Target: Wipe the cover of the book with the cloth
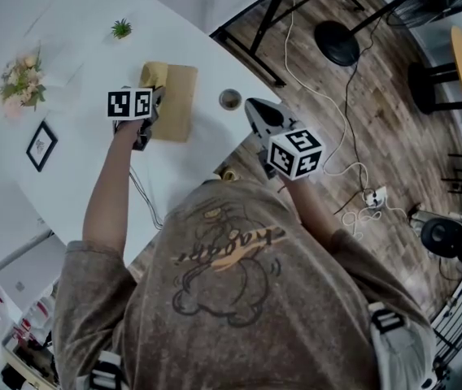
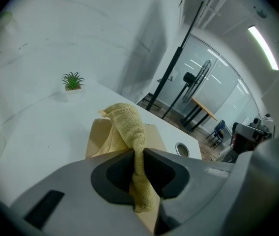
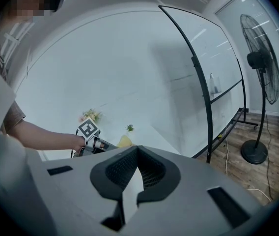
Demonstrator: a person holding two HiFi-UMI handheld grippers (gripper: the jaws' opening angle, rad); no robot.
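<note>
Head view: the left hand-held gripper [image 1: 150, 108] is at the left edge of the tan book [image 1: 178, 104], which lies on the white counter [image 1: 76, 161]. The yellow cloth [image 1: 154, 75] is bunched over the cover's far-left corner. The right hand-held gripper [image 1: 259, 112] is off to the right, apart from the book.

Left gripper view: the hand-held gripper [image 2: 138, 151] is clenched on the cloth [image 2: 129, 124], which rises in a peak over the book [image 2: 96, 136].

Right gripper view: the hand-held gripper [image 3: 137, 149] is clenched on nothing.

The wiping looks barely begun, with most of the cover left to do.
</note>
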